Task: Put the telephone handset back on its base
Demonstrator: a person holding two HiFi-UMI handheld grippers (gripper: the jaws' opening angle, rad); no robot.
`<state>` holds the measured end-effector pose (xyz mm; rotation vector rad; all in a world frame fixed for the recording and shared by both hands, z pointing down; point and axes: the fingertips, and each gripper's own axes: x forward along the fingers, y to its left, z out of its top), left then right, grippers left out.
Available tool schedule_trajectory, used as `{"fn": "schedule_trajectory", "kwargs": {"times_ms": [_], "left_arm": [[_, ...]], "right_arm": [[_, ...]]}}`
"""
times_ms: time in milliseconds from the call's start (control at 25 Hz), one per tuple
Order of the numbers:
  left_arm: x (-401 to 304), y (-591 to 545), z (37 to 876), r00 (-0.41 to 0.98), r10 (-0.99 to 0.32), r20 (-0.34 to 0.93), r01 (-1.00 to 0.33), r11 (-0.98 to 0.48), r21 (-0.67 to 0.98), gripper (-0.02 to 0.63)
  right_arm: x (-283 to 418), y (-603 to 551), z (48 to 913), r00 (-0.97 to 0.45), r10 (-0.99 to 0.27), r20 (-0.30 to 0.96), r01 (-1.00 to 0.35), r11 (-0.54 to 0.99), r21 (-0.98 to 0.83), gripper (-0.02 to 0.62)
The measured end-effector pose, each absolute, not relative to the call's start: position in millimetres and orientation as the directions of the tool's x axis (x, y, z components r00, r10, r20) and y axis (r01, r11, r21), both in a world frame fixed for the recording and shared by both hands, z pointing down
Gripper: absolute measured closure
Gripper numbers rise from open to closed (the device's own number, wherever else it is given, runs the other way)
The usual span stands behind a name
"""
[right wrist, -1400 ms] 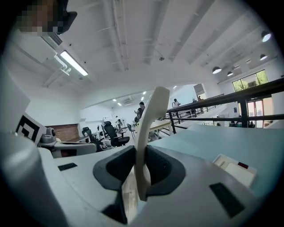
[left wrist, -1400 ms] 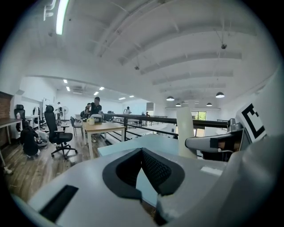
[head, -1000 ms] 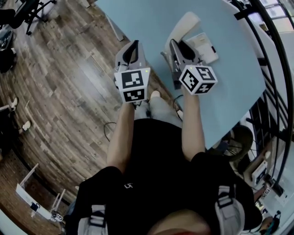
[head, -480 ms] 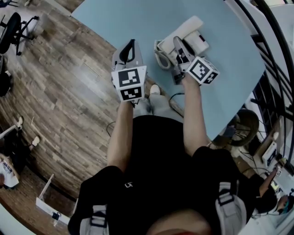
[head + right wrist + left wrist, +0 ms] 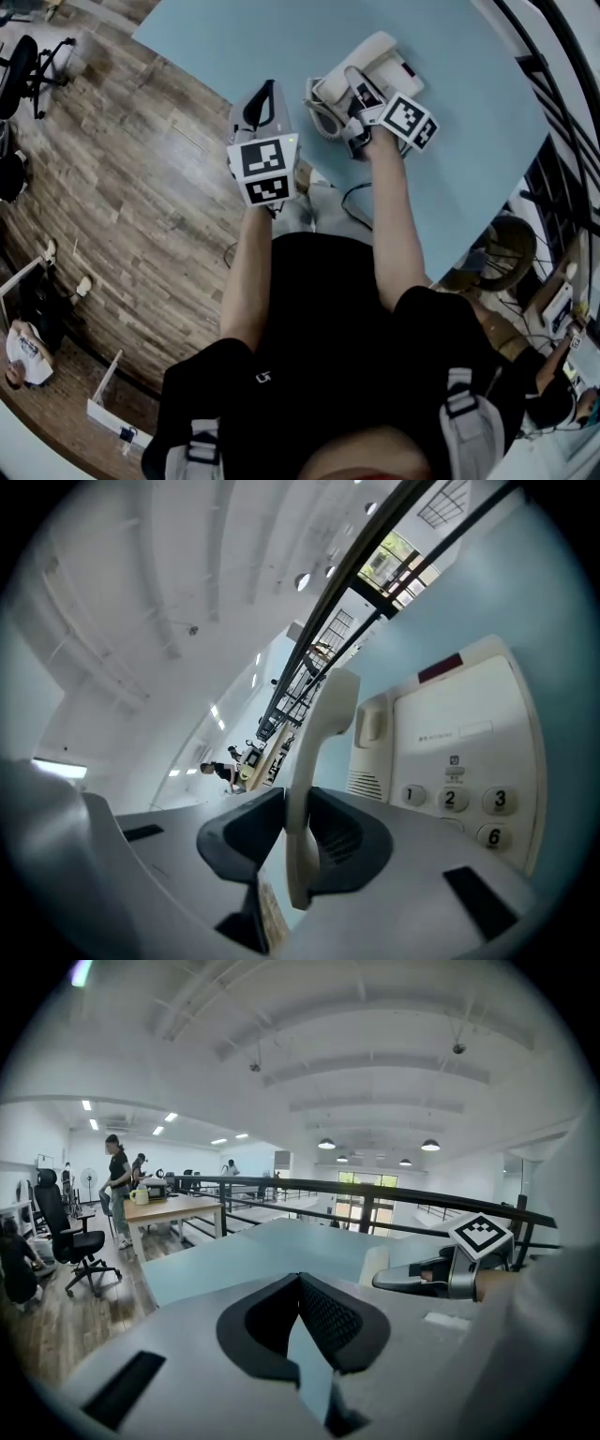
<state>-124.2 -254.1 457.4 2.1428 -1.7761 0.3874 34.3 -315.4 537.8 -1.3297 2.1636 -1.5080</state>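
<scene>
Within the right claw point(image 5: 298, 822), the handset point(image 5: 323, 724) is being gripped for placing, the base point(image 5: 469, 733) just ahead; lowering onto it is being required next. The left claw point(image 5: 300, 1321) is being held released.

The cream handset point(image 5: 317, 752) stands on edge, clamped at its middle by the right claw point(image 5: 298, 846), just beside the cradle side of the base point(image 5: 469, 733). The cream base, with round number keys point(image 5: 450, 799) and a red patch point(image 5: 441, 667), lies flat on the pale blue surface point(image 5: 281, 37).
</scene>
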Motion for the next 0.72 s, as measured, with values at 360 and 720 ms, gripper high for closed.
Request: {"fn": "schedule_trajectory", "kwargs": {"times_ms": [360,720], "left_arm": [[-128.0,-254.5,461.7,0.165,-0.892,0.421,-0.986,-0.150,0.068,0.606],[-128.5,-251.7,465.2,0.157,-0.889,0.429,-0.988,-0.143,0.066,0.606]], "right_arm": [[38.9,-319.7,557.9,-0.545,-0.767,0.339,-0.504,-0.023,-0.863,0.520],[36.9,-320.2,571.0,-0.560,-0.745,0.362,-0.513,-0.032,-0.858,0.522]]}}
